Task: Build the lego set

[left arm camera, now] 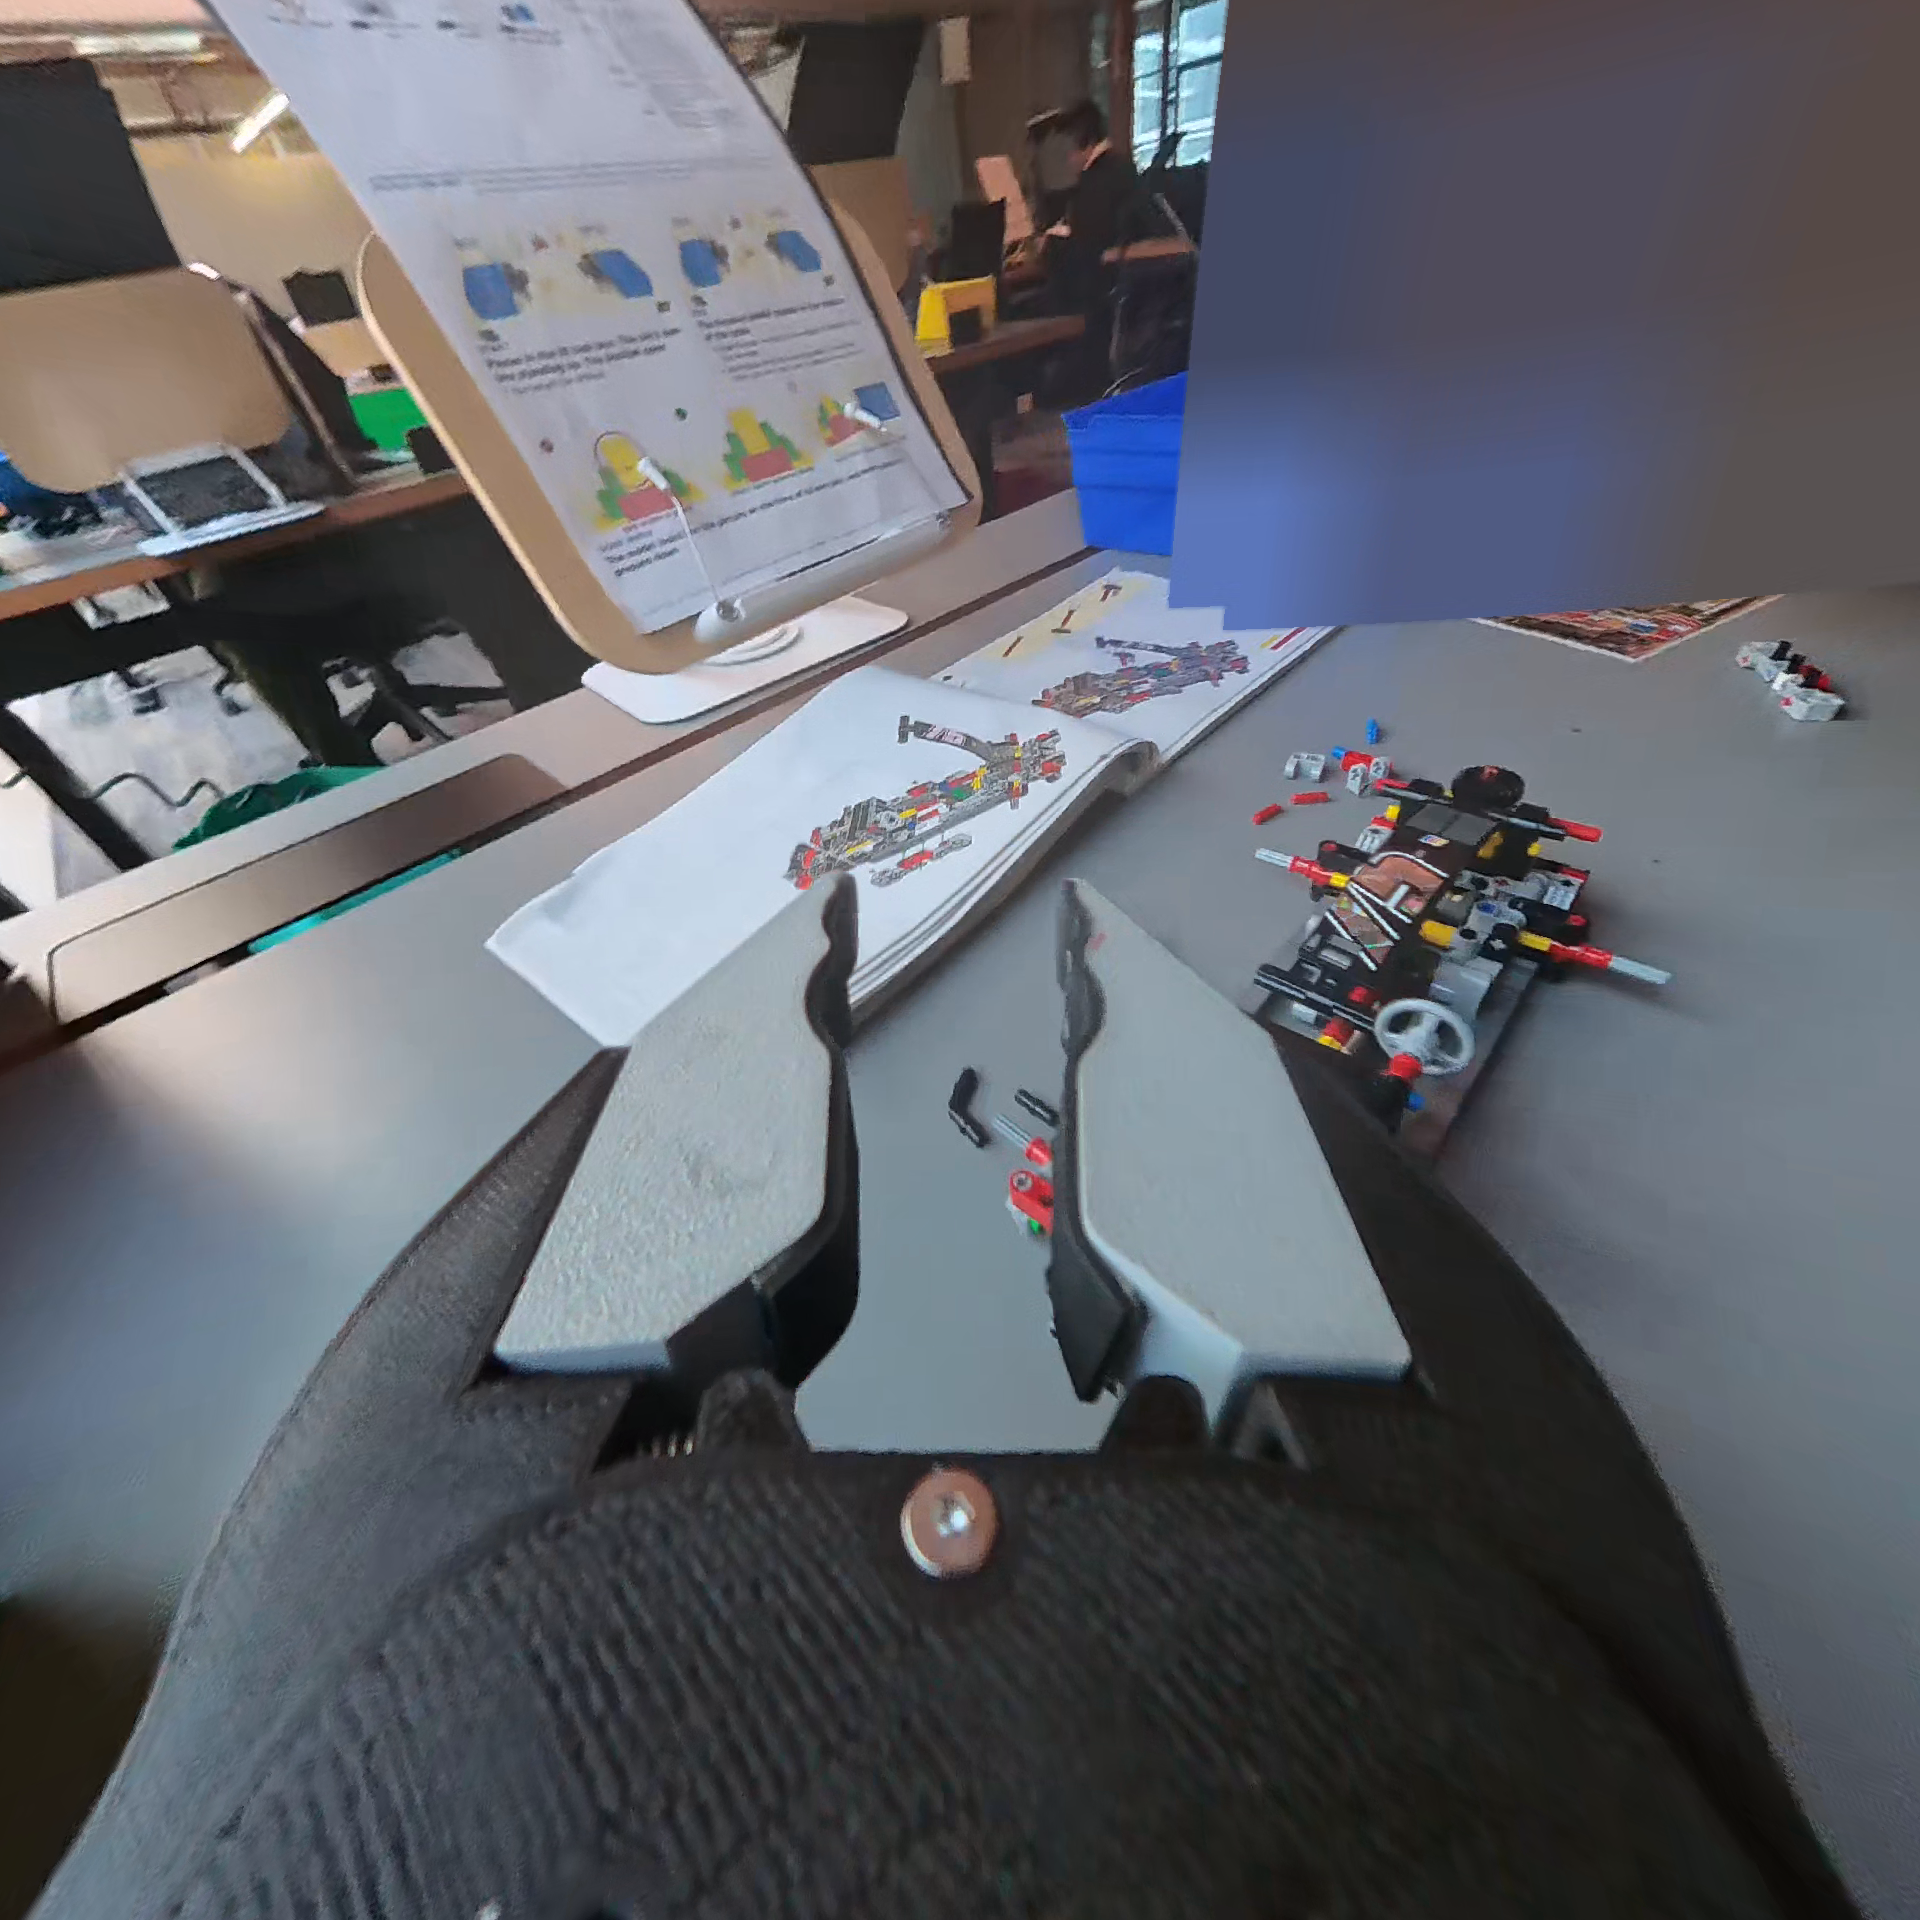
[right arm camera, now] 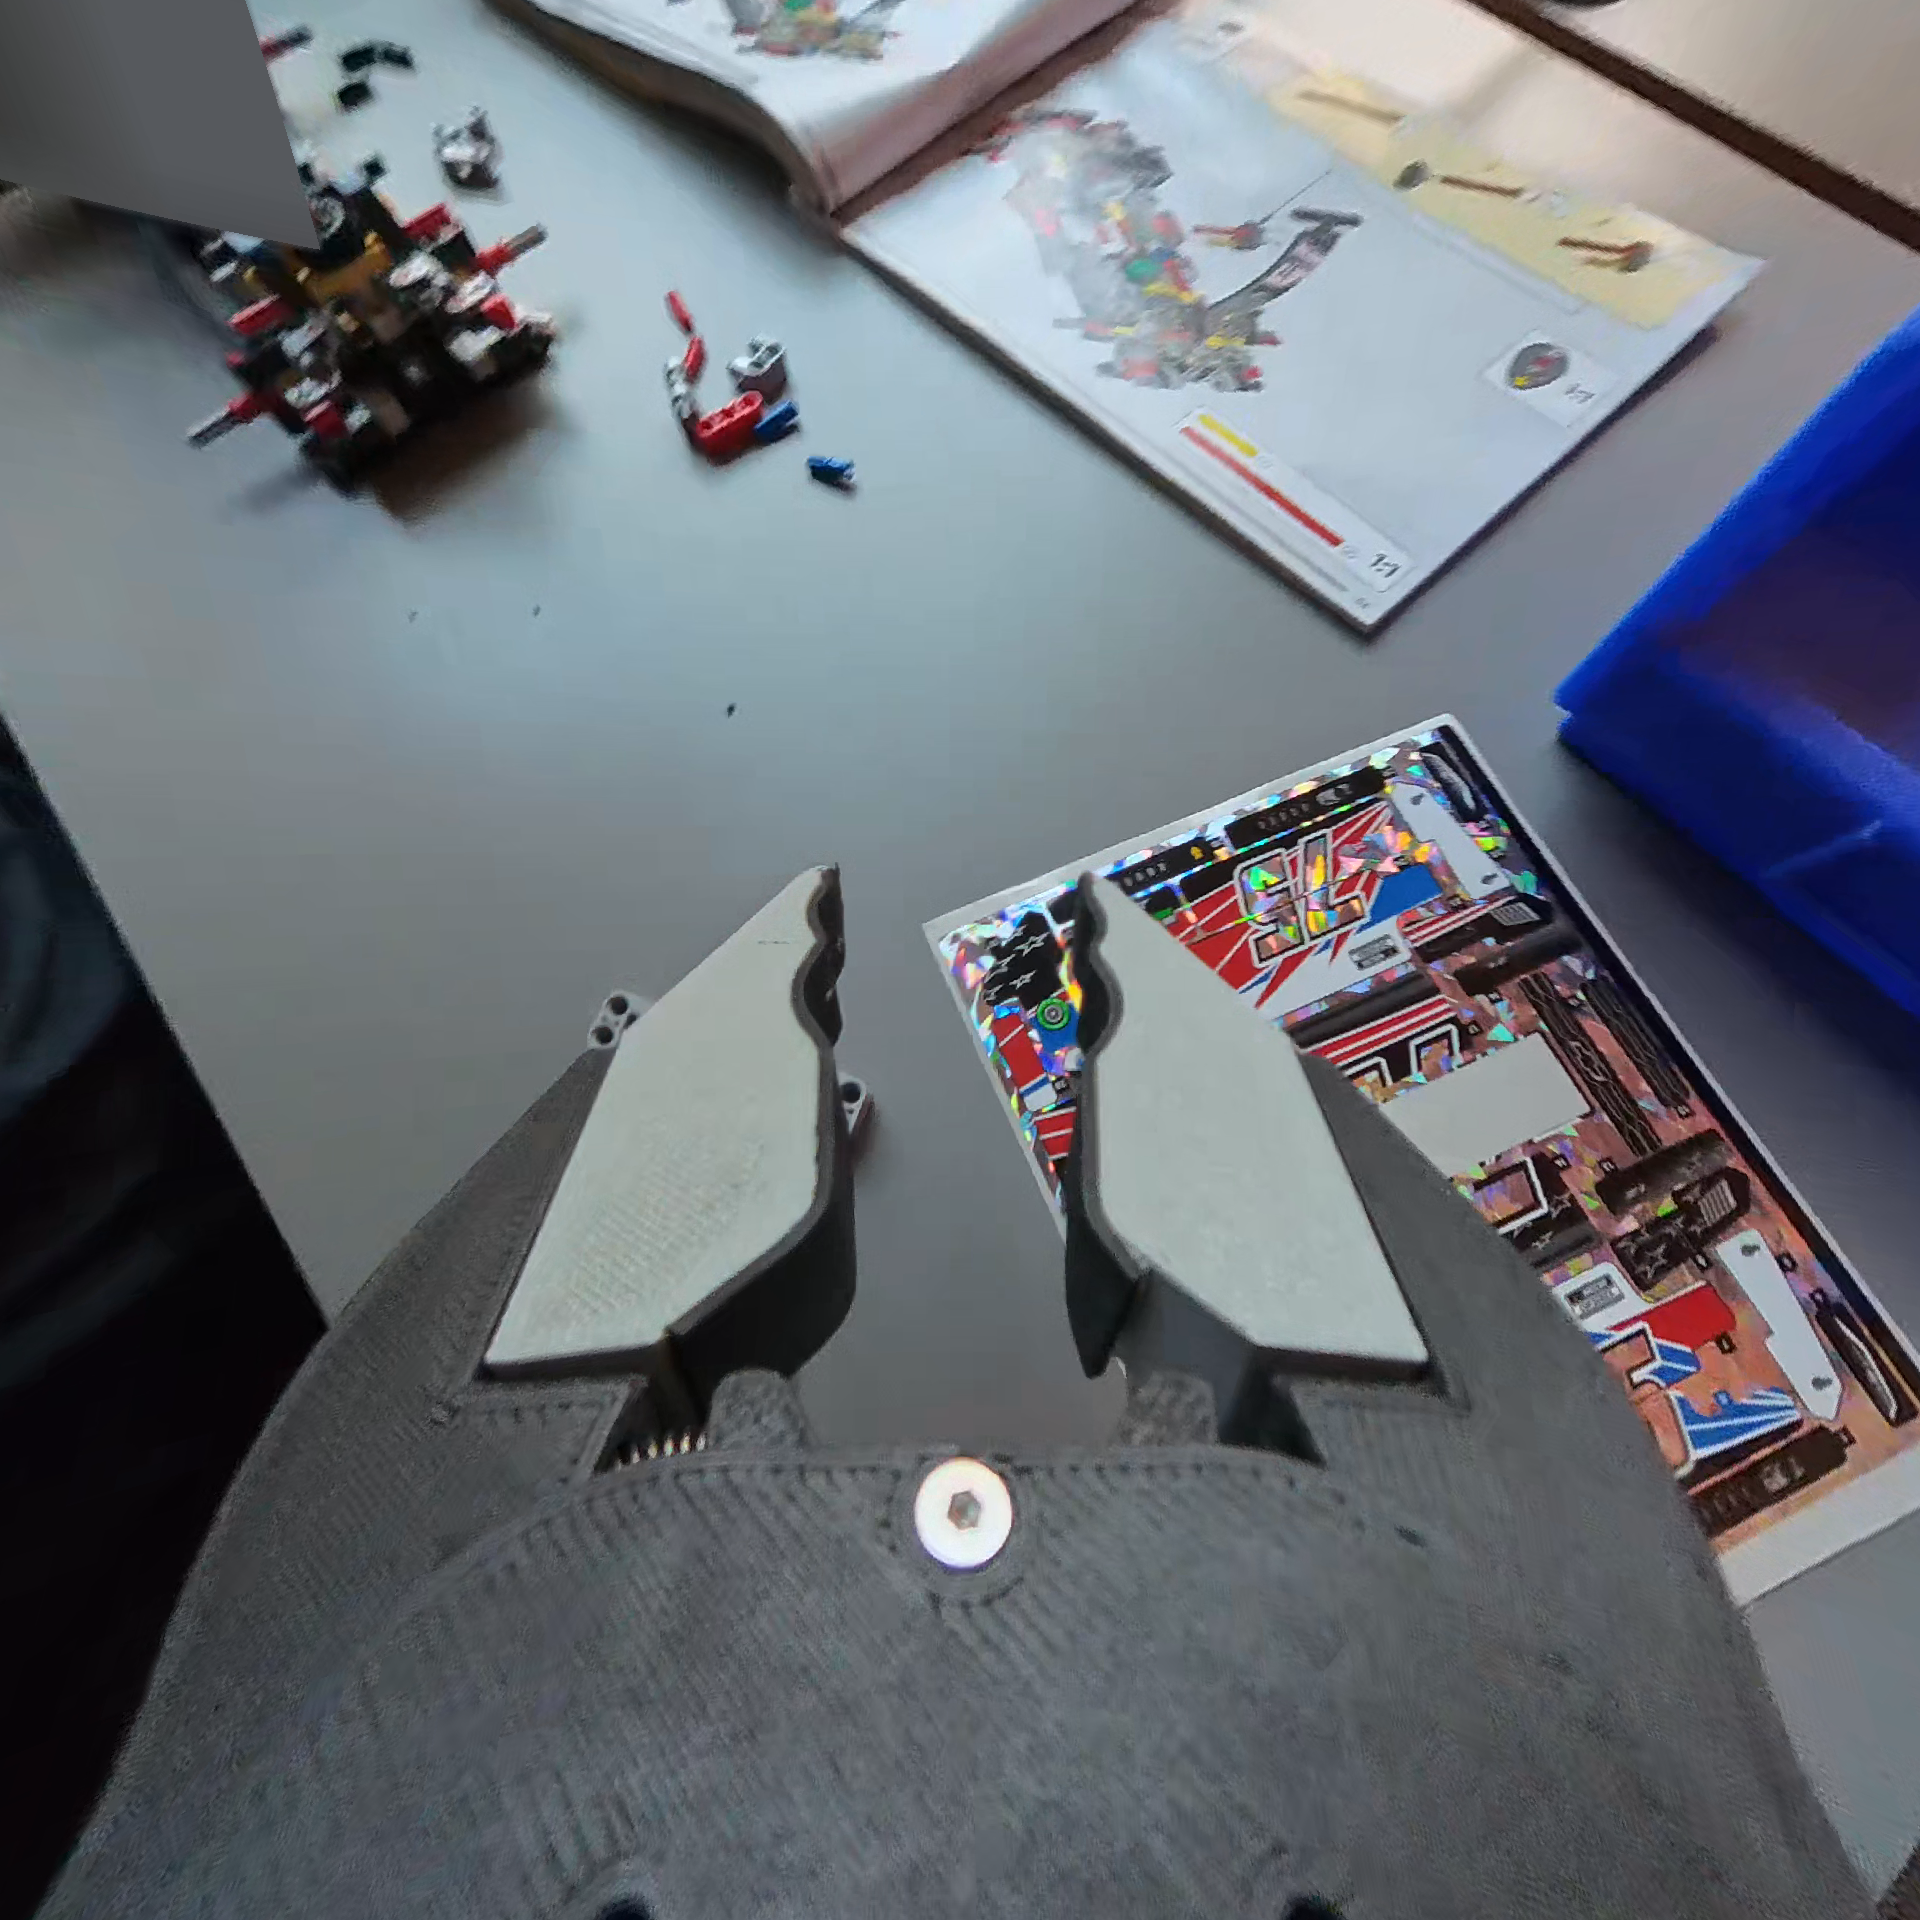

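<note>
Both tongs [left arm camera: 951,904] [right arm camera: 961,894] parted, bare, above table [right arm camera: 623,675].

The left gripper [left arm camera: 956,904] is held low and tipped a little to one side. Its two grey fingers [left arm camera: 727,1122] stand apart, with nothing between the dark wavy pads. The right gripper [right arm camera: 961,894] points forward and down, and its two grey fingers [right arm camera: 707,1132] are spread apart too, with nothing held between them.
</note>
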Available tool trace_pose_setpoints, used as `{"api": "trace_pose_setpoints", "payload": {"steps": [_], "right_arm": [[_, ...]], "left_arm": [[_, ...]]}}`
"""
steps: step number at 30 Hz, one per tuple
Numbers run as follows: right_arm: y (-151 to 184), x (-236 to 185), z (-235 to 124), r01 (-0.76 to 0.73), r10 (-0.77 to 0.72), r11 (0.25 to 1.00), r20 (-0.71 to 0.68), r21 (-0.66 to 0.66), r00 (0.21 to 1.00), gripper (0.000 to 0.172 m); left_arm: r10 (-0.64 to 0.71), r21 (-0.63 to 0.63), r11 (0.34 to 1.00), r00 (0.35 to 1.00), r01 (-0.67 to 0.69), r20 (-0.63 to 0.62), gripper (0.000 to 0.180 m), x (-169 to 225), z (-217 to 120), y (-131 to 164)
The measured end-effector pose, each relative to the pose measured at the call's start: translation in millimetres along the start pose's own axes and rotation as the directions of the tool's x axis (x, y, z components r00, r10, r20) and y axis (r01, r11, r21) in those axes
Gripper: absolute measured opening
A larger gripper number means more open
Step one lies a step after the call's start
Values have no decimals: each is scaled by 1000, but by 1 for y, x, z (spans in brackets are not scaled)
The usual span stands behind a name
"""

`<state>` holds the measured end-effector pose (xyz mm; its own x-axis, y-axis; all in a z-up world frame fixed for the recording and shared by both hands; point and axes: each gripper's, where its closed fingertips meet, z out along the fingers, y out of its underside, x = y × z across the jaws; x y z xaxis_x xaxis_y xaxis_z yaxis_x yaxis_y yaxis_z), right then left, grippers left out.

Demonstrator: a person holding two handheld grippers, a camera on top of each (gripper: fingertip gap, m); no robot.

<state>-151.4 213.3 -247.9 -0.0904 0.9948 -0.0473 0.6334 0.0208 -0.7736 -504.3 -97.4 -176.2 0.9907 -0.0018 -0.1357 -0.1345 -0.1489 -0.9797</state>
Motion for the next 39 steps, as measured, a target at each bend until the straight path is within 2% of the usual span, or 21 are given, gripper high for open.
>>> {"api": "trace_pose_setpoints", "payload": {"steps": [6,14,18,23,29,34,37,39], "right_arm": [[-16,11,1,-130,158,976,-162,175,974,40],[-20,0,3,-185,242,957,-261,224,935,44],[-6,-13,-4,-225,279,951,-276,213,920,46],[10,-38,-10,-265,315,937,-222,228,923,47],[29,-59,-15,-244,271,958,-190,154,944,56],[40,-75,-11,-202,214,975,-159,91,964,65],[51,-66,-3,-166,175,984,-260,56,950,72],[56,-59,2,-165,165,986,-314,26,935,82]], "left_arm": [[20,43,999,989,-14,-144,34,23,11,2],[37,203,979,980,4,-195,27,41,-7,-12],[19,141,990,963,19,-268,32,54,-8,3],[47,112,994,954,-14,-295,34,61,-9,11],[27,62,998,951,-8,-309,40,61,-6,19],[-58,-24,998,943,53,-327,49,54,-12,31],[-16,-50,999,964,3,-265,49,41,-19,30],[-29,-94,996,963,4,-267,54,40,-23,28]]}}
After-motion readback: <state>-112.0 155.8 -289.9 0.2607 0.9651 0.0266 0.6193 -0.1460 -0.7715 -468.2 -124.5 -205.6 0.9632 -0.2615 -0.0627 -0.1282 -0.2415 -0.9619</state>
